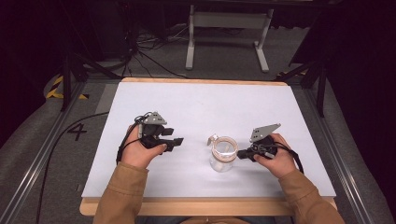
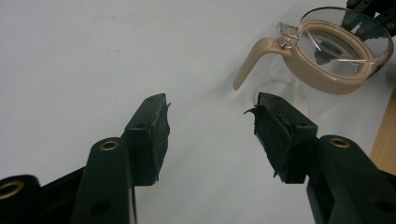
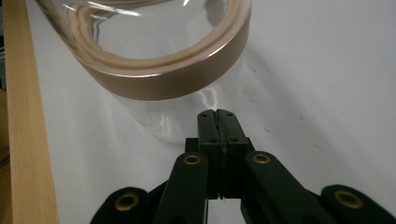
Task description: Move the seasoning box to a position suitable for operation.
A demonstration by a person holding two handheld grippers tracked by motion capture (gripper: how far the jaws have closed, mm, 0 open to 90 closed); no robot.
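A clear glass jar (image 1: 223, 154) with a beige rim band and a curved beige latch handle (image 2: 252, 60) stands upright on the white table top (image 1: 201, 107), near the front. My right gripper (image 1: 240, 154) is at the jar's right side. In the right gripper view, the right gripper (image 3: 218, 114) is shut with nothing between its jaws, and its tips are at the glass wall just under the beige band (image 3: 163, 79). My left gripper (image 1: 177, 141) is a short way left of the jar. It is open and empty (image 2: 210, 112), pointing toward the jar (image 2: 336, 70).
The table's wooden front edge (image 1: 205, 205) runs just behind both hands. Metal rails (image 1: 42, 154) flank the table. Beyond the far edge stand a white frame (image 1: 229, 21) and floor cables (image 1: 149, 46).
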